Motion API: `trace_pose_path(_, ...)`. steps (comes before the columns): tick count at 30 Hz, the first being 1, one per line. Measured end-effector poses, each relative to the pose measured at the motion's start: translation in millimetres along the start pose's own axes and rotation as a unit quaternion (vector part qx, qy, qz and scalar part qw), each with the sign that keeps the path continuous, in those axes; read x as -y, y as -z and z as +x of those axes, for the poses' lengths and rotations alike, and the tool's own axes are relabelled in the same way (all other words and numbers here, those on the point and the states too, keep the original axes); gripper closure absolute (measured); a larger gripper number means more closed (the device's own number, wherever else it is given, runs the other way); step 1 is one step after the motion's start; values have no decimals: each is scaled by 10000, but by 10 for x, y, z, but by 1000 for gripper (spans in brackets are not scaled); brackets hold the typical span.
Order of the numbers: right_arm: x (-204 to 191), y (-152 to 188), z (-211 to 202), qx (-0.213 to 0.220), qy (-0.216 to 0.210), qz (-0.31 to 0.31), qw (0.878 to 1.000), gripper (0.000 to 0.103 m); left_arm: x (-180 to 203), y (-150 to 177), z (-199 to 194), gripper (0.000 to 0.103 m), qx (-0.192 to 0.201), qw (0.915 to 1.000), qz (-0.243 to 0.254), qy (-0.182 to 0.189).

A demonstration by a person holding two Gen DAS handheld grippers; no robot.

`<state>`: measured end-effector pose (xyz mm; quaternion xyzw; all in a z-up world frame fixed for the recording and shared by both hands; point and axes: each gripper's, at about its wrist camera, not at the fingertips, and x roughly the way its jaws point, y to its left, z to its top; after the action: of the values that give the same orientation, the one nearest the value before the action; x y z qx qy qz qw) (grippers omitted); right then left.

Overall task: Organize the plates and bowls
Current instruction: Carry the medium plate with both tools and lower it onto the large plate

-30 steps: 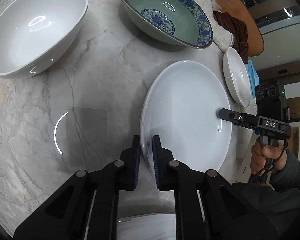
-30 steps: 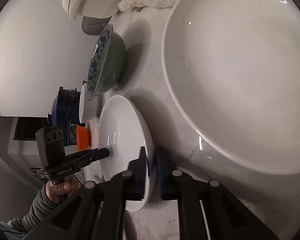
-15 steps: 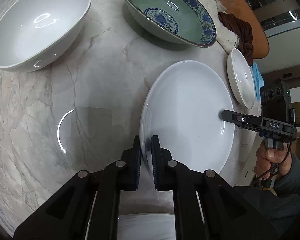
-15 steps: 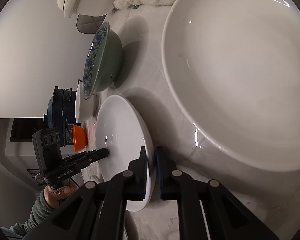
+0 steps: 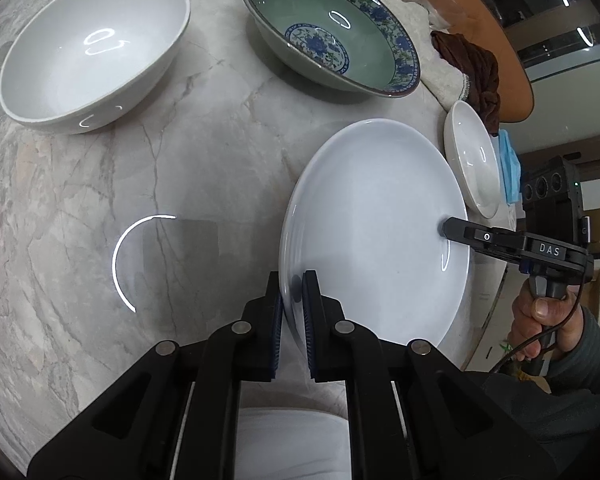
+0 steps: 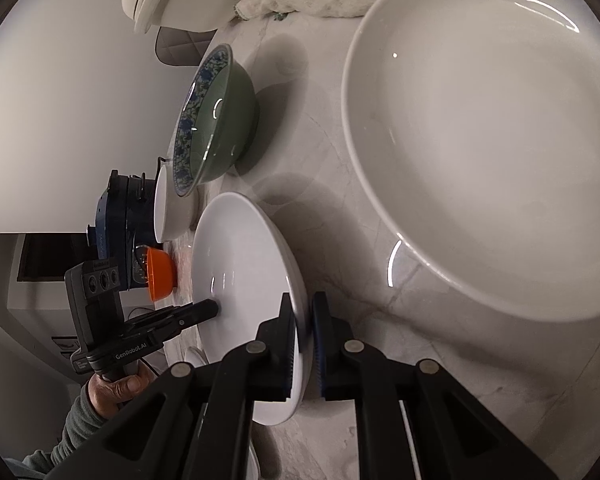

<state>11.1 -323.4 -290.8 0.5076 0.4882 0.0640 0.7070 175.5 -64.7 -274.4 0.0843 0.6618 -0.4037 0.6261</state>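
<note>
Your white plate [image 5: 376, 216] sits above the marble worktop [image 5: 100, 208], face up and round, with its near rim raised a little. It lies between your two grippers: the left gripper [image 5: 292, 312] is clamped on the near rim, and the right gripper [image 6: 302, 344] pinches the opposite edge. Your right hand [image 5: 548, 320] grips its handle low, angled inward. The white bowl [image 5: 92, 52] and green patterned bowl [image 5: 332, 36] stand beyond.

Glossy glazed white plate [image 5: 380, 216] and bowls on polished veined marble table [image 5: 160, 184]; matt black plastic gripper [image 5: 292, 320].
</note>
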Motion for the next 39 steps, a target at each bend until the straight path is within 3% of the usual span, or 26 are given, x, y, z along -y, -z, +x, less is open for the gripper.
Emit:
trace_pose_path(7,-529,46,-15,-292,-137,-509,9982,91,-129,413,-584,95,458,9978,-467,-61)
trace_pose_path(15,-1280,342,316,-1099,-384,-1335,9842,91,-442,1383,-1253,94,966,9855,-1365,-293)
trace_pose_path(21,-1504,712,791,-1825,-298,-1669,9685,91,-709,2263,-1240,94,1042,9703,-2168,-267)
trace_pose_path(24,-1477,884,945,-2073,-142,-1775,9619,91,-799,2526,-1091,93,977,9658,-2384,-282)
trace_pose_path(33,-1348,1125,1277,-2361,347,-1997,9503,91,-965,2804,-818,92,962,9623,-2513,-401)
trace_pose_path(39,-1299,1171,1322,-2225,614,-2207,9476,91,-944,2646,-722,92,854,9702,-2182,-624)
